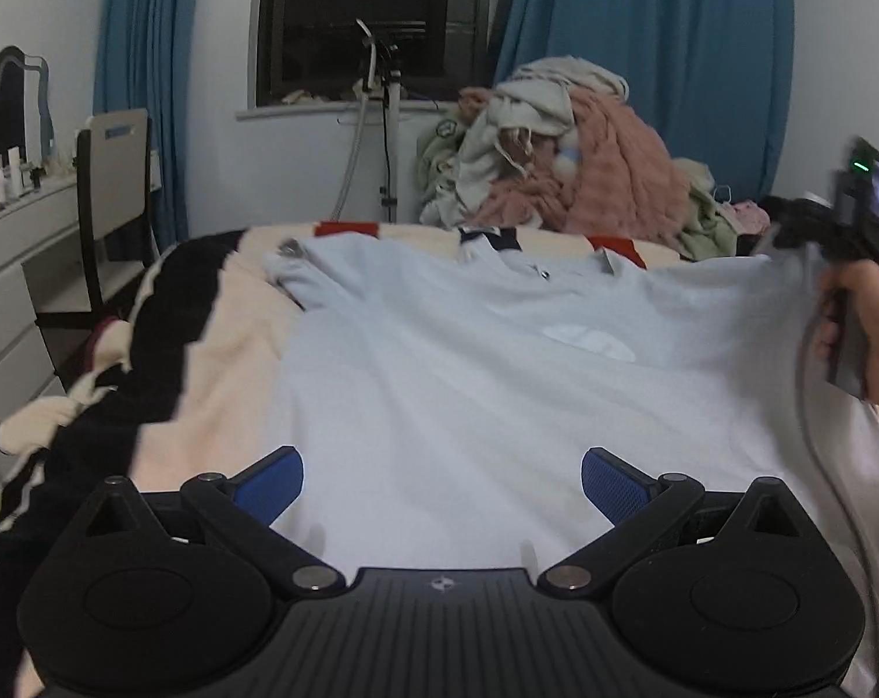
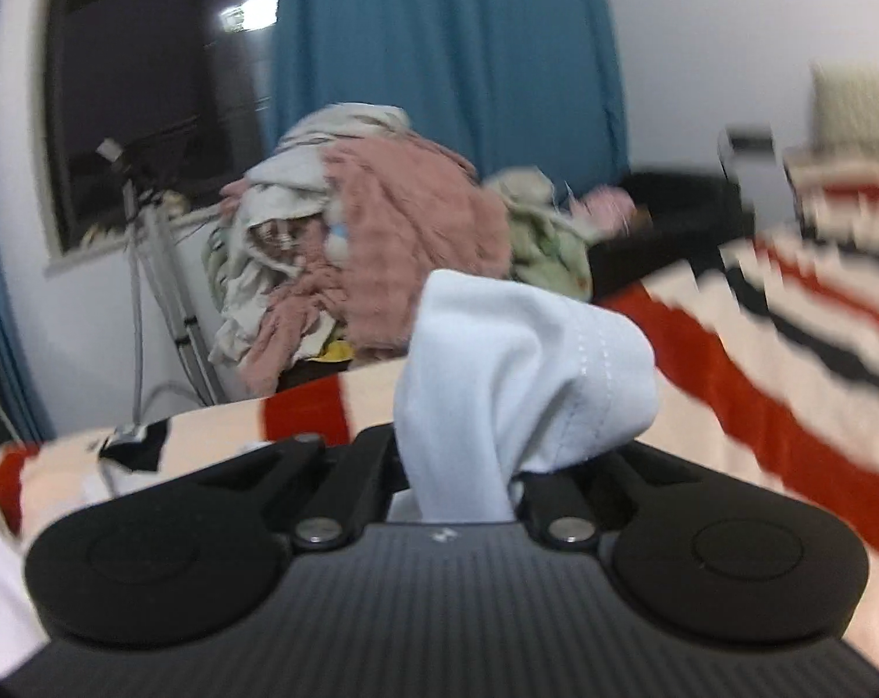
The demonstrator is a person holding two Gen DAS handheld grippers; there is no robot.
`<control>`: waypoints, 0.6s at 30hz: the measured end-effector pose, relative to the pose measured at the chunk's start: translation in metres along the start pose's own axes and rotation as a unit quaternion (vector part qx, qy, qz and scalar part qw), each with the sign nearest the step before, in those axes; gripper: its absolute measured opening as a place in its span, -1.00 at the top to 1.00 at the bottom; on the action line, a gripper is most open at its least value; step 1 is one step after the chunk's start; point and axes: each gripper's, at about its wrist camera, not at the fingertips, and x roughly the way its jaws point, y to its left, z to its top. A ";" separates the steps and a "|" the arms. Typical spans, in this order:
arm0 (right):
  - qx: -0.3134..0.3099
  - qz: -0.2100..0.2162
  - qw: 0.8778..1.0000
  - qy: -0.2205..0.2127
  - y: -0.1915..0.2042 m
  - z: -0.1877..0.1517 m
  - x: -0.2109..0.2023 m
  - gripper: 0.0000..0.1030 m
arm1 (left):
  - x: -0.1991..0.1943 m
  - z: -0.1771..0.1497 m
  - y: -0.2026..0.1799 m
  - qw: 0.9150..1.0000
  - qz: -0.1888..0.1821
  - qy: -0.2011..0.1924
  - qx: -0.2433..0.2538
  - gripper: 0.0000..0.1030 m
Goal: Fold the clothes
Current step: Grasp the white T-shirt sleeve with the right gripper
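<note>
A: While the pale blue cotton polo shirt [image 1: 468, 349] lies spread face-up on the bed, collar toward the far edge, which step would you say is in hand?

B: The first side fold, I'd judge. The right gripper [image 2: 468, 459] has its jaws clenched on a bunched edge of that shirt; a tuft of the fabric stands up between the black links. In the left wrist view the same edge is lifted off the bed at the right, with a hand [image 1: 872, 337] holding the tool.

A: And the left gripper [image 1: 442, 485]?

B: Its jaws are released, blue pads spread wide over the hem end of the shirt, gripping nothing.

A: What does the next move call for?

B: Probably carrying the lifted side across toward the shirt's middle and laying it flat, while the left gripper pins or takes the hem corner so the body doesn't drag along.

A: Anything in the way?

B: The cream, red and black striped fleece blanket [image 2: 788, 360] under the shirt is soft and rumpled, so cloth may catch. A heap of pink and beige unfolded clothes [image 1: 555, 163] sits beyond the collar, near but not touching it as far as I can tell. The dark chair [image 1: 113, 192] and white dresser [image 1: 14, 273] stand well apart on the left.
</note>
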 end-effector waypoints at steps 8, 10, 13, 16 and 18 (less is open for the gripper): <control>-0.172 0.039 0.984 0.018 0.174 -0.046 0.011 0.85 | 0.014 -0.006 0.055 0.995 -0.001 0.019 -0.093 -0.99; -0.192 0.044 0.980 0.030 0.202 -0.063 0.022 0.82 | 0.023 -0.009 0.062 0.995 0.005 0.025 -0.094 -0.99; -0.167 0.080 0.981 0.063 0.213 -0.075 0.035 0.77 | 0.041 -0.014 0.067 0.995 0.013 0.034 -0.090 -0.99; -0.121 0.124 0.982 0.081 0.206 -0.075 0.037 -0.13 | 0.057 -0.018 0.066 0.995 0.009 0.048 -0.091 -0.99; -0.085 0.157 0.981 0.081 0.193 -0.067 0.028 -0.68 | 0.064 -0.019 0.066 0.994 0.004 0.055 -0.091 -0.99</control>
